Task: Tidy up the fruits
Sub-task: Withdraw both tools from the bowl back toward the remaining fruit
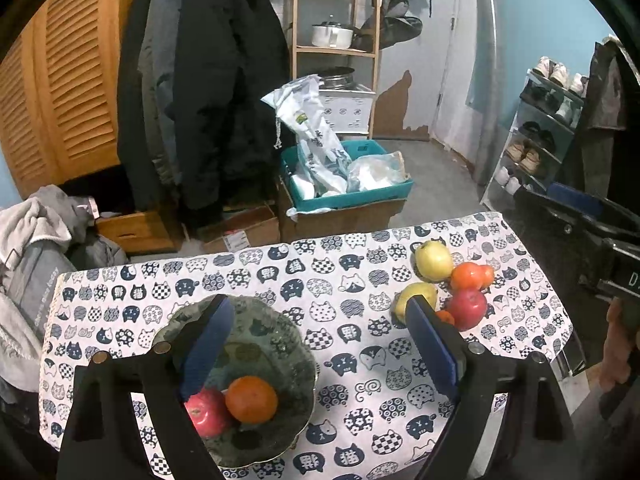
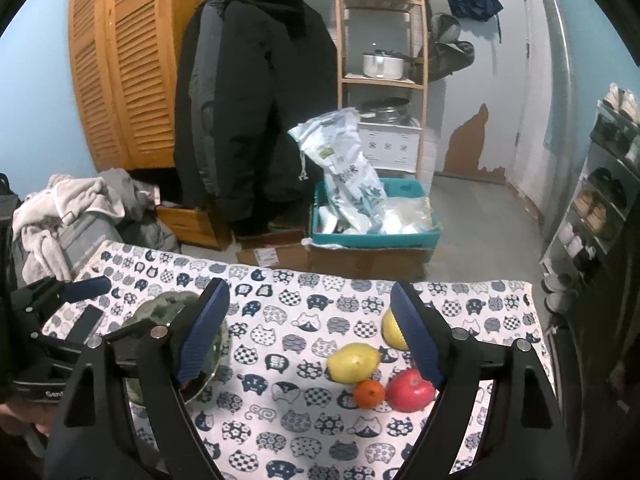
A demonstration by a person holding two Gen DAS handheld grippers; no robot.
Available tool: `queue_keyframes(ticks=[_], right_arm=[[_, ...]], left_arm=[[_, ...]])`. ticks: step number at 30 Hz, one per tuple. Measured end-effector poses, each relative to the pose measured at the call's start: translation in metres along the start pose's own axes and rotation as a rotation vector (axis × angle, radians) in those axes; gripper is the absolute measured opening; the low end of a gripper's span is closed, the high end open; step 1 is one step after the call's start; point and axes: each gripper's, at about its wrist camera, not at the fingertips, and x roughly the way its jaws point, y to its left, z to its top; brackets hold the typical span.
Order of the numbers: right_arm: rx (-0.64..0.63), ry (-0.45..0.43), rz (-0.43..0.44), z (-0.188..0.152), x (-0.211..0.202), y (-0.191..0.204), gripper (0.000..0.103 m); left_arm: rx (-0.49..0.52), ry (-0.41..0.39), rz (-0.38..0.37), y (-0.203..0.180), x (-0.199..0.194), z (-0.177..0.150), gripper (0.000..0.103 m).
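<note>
**Blue-padded grippers above a fruit table, both jaws wide and empty**

Blue ribbed pads line the fingers of both grippers. The left gripper [image 1: 320,344] hovers over a cat-print tablecloth [image 1: 280,280], its jaws spread wide with nothing between them; its left finger [image 1: 208,344] overlaps a green patterned plate [image 1: 288,344] in the left wrist view. On that plate lie a red apple [image 1: 206,412] and an orange [image 1: 251,399], touching each other.

Further right on the cloth, a cluster of loose fruit sits near the table's far right area: a yellow-green pear [image 1: 433,261] at the back, a tomato [image 1: 472,276] just beside it, a second red apple [image 1: 468,308] in front, a second yellow pear [image 1: 416,294] partly hidden behind the right finger, and a small tangerine [image 1: 445,317] wedged between finger and apple.

The right gripper [image 2: 310,332] also stands wide open and holds nothing. In its view the near pear [image 2: 353,362], the tangerine [image 2: 369,394] and the apple [image 2: 410,390] lie close together low between the fingers, toward the right one; the plate [image 2: 160,308] shows only partly behind the left finger. The other gripper's black body enters each view at the frame edge.
</note>
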Motion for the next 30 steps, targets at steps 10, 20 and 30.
queue_keyframes(ticks=[10,20,30], right_arm=[[0.028,0.028,-0.056,-0.011,0.000,-0.031,0.084],[0.065,0.058,-0.097,-0.021,0.009,-0.065,0.084],[0.100,0.140,-0.119,-0.036,0.031,-0.092,0.084]], left_arm=[[0.036,0.002,-0.012,-0.024,0.012,0.011,0.094],[0.072,0.052,-0.029,-0.045,0.038,0.017,0.094],[0.079,0.144,-0.064,-0.057,0.075,0.015,0.094]])
